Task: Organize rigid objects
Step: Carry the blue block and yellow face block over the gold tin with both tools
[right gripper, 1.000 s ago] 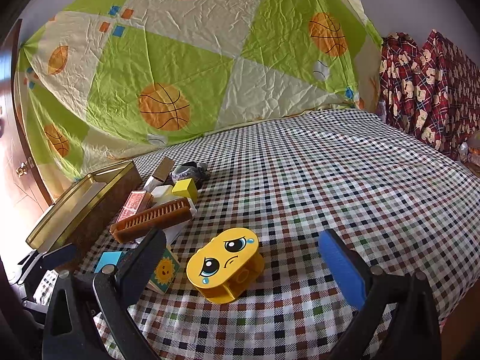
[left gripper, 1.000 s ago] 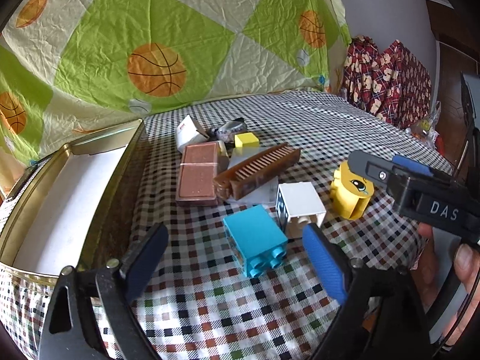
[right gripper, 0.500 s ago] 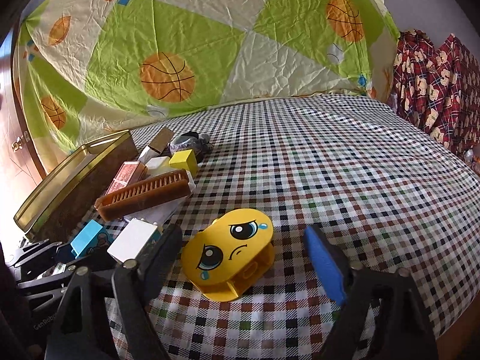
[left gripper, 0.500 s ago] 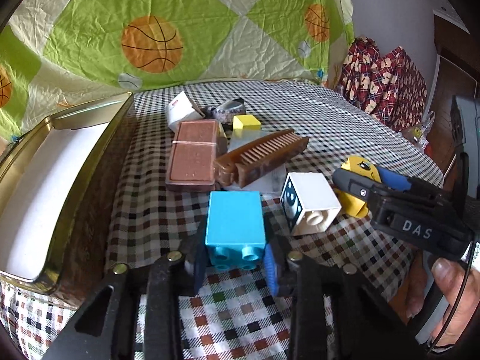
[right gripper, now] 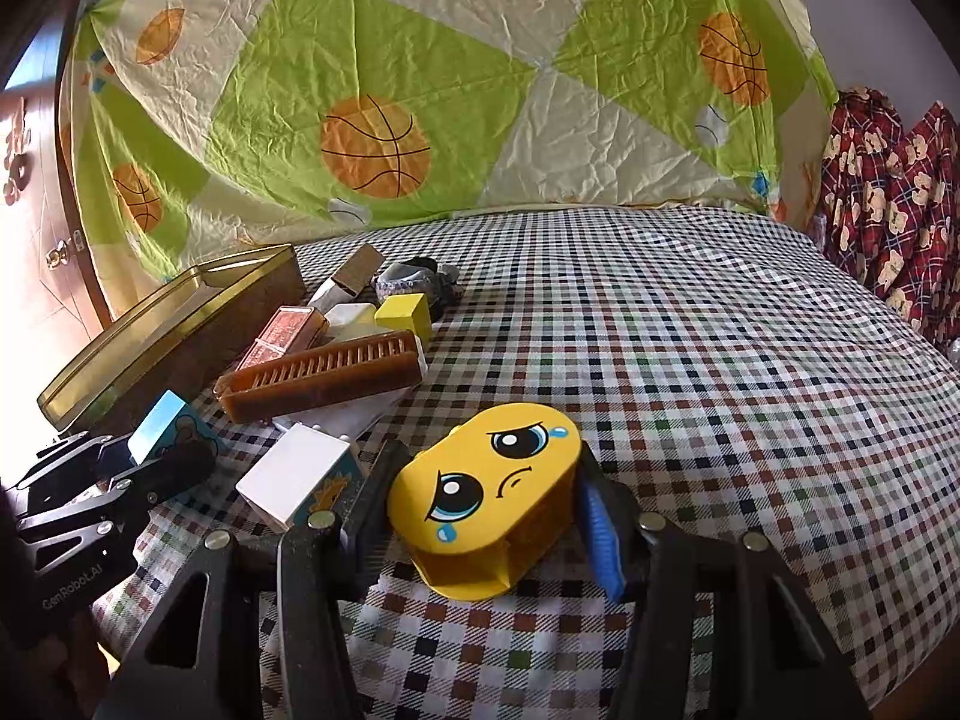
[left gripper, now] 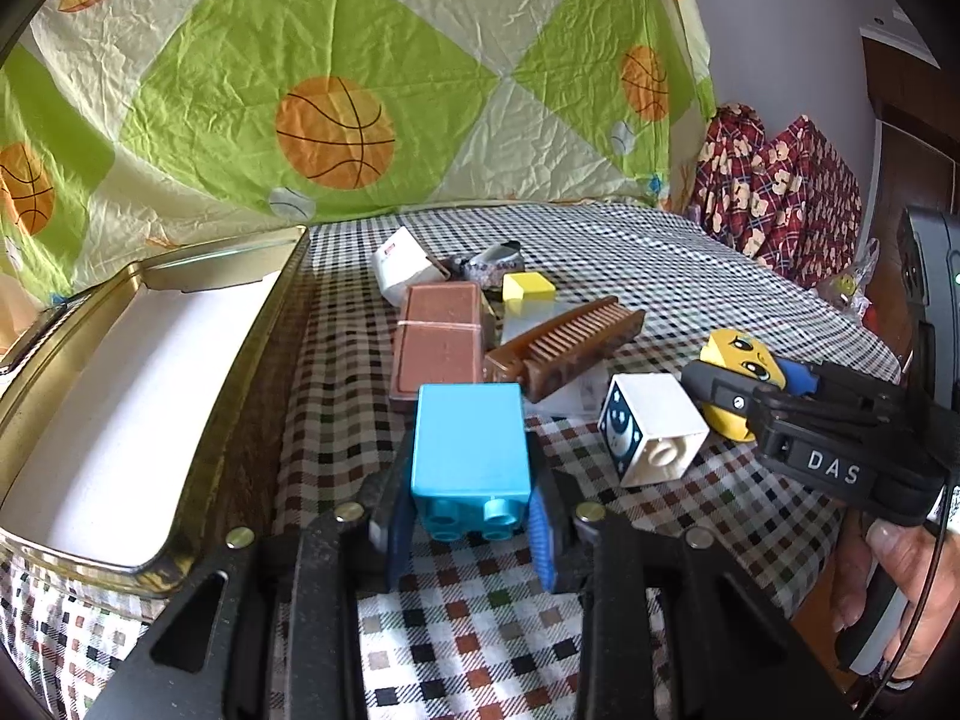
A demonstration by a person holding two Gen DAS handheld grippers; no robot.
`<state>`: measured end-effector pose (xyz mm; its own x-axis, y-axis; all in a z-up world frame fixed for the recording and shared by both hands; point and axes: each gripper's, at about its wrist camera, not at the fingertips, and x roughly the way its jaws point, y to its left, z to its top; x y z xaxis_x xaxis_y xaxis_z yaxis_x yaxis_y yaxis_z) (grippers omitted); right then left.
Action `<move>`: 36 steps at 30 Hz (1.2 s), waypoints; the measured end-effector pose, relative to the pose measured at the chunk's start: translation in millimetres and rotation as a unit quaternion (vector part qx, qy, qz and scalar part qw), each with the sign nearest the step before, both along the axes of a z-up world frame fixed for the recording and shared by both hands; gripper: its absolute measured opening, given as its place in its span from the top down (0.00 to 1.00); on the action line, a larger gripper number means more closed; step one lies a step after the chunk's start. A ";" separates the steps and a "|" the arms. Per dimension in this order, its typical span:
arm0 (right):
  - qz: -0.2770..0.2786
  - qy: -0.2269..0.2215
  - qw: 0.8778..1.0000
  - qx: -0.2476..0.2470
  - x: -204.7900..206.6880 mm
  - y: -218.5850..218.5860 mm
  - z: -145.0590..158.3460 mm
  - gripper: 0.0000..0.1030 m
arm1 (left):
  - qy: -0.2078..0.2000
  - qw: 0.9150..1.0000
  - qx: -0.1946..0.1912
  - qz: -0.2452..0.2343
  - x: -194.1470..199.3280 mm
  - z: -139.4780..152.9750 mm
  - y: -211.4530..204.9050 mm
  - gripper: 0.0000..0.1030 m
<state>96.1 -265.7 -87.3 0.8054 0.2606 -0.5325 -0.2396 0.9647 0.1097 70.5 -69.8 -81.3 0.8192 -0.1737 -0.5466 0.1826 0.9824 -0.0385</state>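
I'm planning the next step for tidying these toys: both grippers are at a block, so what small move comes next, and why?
Probably lift the blue block toward the open tin: the left gripper is shut on it, while the right gripper is closing around the yellow face block.

The open gold metal tin (left gripper: 198, 438) is set left of the brown plastic comb (left gripper: 564, 348), with the white cube block (left gripper: 651, 429) right of it.
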 end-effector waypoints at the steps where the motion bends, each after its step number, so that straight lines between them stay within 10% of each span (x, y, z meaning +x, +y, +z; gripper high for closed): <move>1: 0.002 -0.007 1.000 0.004 -1.5 -0.2 1.3 0.46 | -0.004 1.000 0.001 0.000 -0.8 0.3 0.5 0.70; 17: -0.018 -0.150 0.988 0.021 -18.2 -2.9 39.7 0.46 | -0.072 0.997 0.007 0.020 -17.9 14.7 11.1 0.70; 36: -0.006 -0.175 0.984 0.030 -22.8 -3.4 43.2 0.47 | -0.114 0.992 -0.008 0.045 -22.1 21.4 35.0 0.70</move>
